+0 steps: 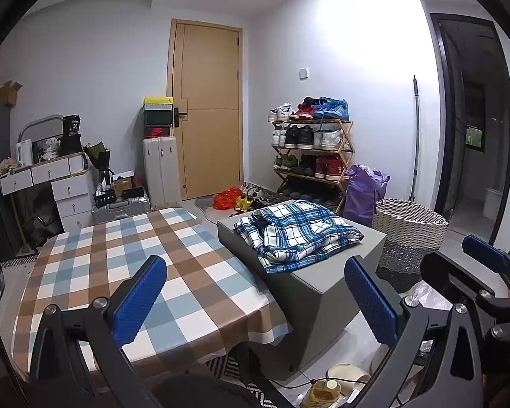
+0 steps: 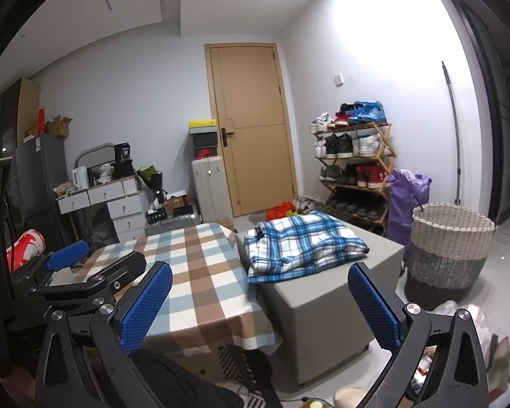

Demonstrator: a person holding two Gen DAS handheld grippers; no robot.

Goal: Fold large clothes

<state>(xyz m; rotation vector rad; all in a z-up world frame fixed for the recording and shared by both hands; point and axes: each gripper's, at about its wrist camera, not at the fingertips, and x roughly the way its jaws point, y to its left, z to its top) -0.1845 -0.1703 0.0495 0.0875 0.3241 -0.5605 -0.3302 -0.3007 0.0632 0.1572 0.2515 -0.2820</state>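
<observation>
a blue-and-white plaid garment [image 1: 297, 234] is seen roughly folded and rumpled on a grey box [image 1: 323, 292] beside the checked table [image 1: 125, 265], while the left gripper [image 1: 255, 306] and right gripper [image 2: 260, 306] are held spread wide, empty.

White "36" on the black box [image 1: 72, 126] atop the drawer desk [image 1: 47, 170]; other print there too small to read.

Pale walls [image 1: 102, 68] and a grey tiled floor [image 2: 493, 272] — a tan wooden door [image 1: 207, 108] shut at the far end. Beside it a shoe rack [image 1: 311, 156] packed with sneakers, a woven basket [image 2: 448, 248] nearby, white drawers [image 1: 61, 183] left — bright light washes the right wall.
</observation>
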